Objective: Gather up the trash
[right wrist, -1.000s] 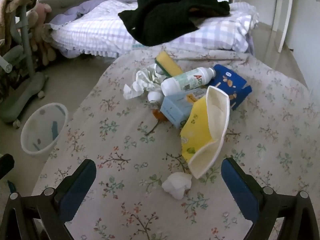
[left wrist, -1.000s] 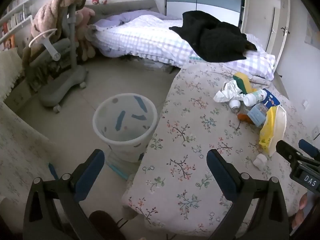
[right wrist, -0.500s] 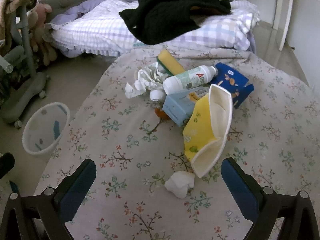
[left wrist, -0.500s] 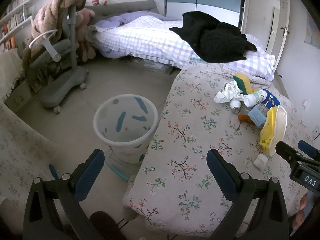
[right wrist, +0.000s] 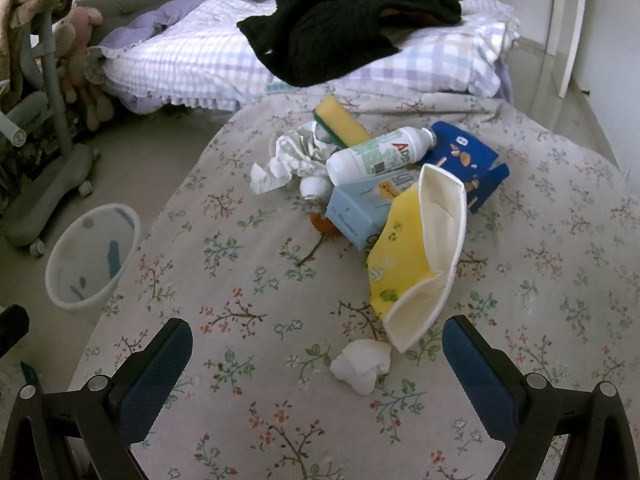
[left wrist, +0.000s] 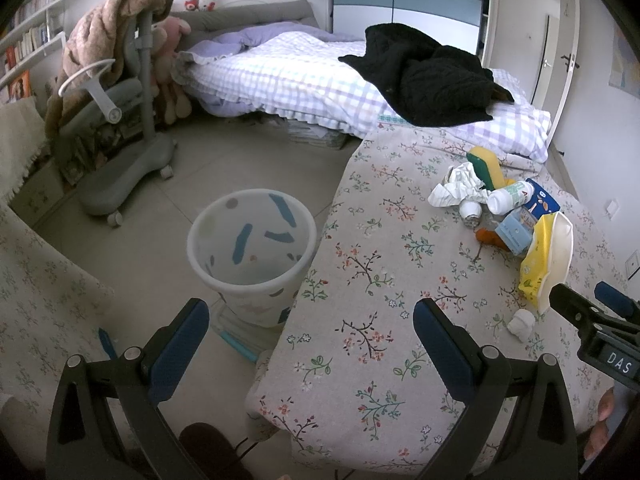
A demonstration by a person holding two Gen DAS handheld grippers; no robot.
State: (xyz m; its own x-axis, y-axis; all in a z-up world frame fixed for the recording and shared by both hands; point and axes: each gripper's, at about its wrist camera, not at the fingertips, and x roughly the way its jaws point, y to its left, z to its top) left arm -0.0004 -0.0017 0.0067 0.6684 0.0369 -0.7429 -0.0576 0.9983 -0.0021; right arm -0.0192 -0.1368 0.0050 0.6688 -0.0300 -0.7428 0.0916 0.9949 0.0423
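Floral-clothed table [right wrist: 240, 264], trash pile [right wrist: 384, 184], tissue wad [right wrist: 362, 364]

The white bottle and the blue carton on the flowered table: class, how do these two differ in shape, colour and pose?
The white bottle is round with a green-patterned label; the blue carton is boxy, dark blue with pale pictures. The white bottle lies on its side, propped on other trash, while the blue carton sits behind it, partly hidden by the yellow bag. Both lie in the same pile on the table, untouched by either tool.

I hold both tongs level, the left tongs [left wrist: 310, 338] and the right tongs [right wrist: 318, 350] spread wide, gripping nothing.
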